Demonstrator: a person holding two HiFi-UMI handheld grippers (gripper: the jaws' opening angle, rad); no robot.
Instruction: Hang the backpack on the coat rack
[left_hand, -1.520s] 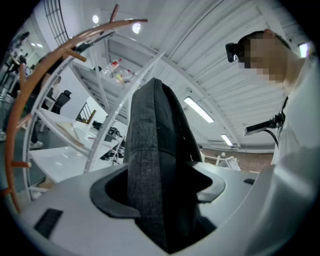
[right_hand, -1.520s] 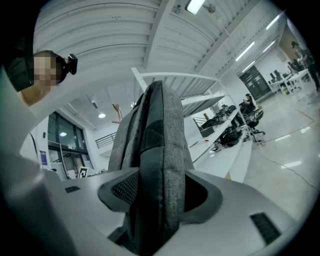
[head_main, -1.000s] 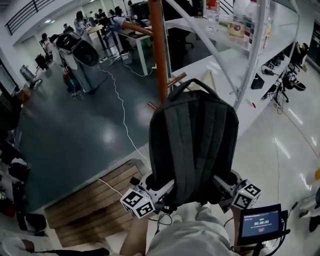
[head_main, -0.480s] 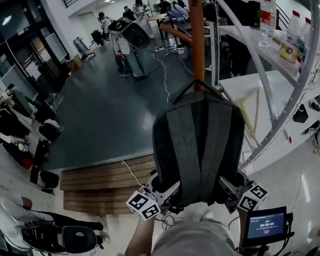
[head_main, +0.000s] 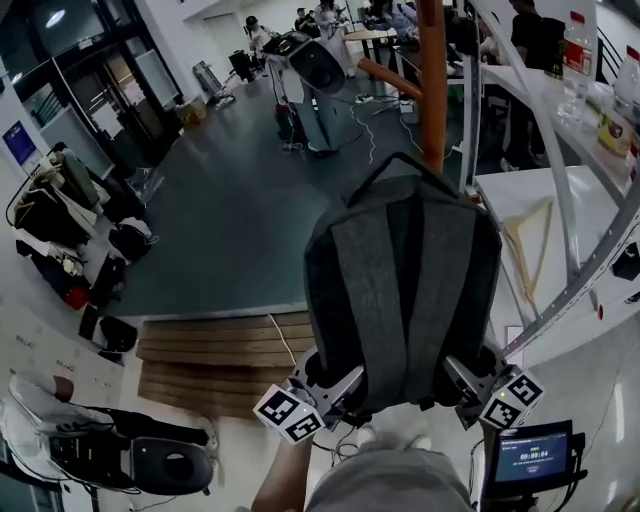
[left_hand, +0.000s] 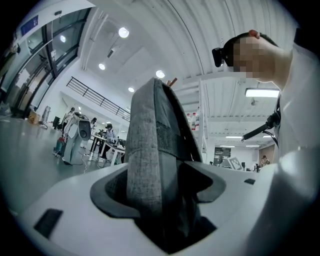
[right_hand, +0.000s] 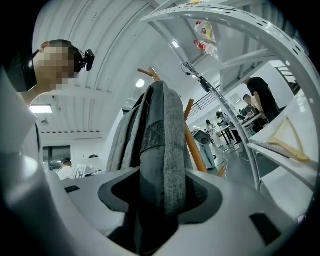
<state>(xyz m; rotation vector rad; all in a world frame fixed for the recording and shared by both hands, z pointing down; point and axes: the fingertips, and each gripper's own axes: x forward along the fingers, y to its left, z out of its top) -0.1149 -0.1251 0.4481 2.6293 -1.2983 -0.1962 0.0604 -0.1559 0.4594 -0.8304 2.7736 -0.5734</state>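
Observation:
A dark grey backpack (head_main: 405, 285) is held up in the air, straps side toward me, its top loop handle (head_main: 412, 165) just in front of the orange coat rack pole (head_main: 433, 80). My left gripper (head_main: 335, 385) is shut on its lower left edge, and my right gripper (head_main: 462, 380) is shut on its lower right edge. In the left gripper view the grey fabric (left_hand: 150, 165) fills the jaws. The right gripper view shows fabric (right_hand: 162, 170) clamped too, with the rack pole (right_hand: 192, 142) and a peg (right_hand: 148, 74) behind.
A white metal shelf frame (head_main: 560, 180) with bottles (head_main: 572, 50) stands to the right. A wooden platform (head_main: 210, 360) lies below left. A cable (head_main: 365, 150) runs over the dark floor. People, desks and a robot stand (head_main: 315, 75) are far behind.
The view has swung left and the backpack has risen slightly. The rack pole now stands straight behind the top handle. Both grippers keep their hold.

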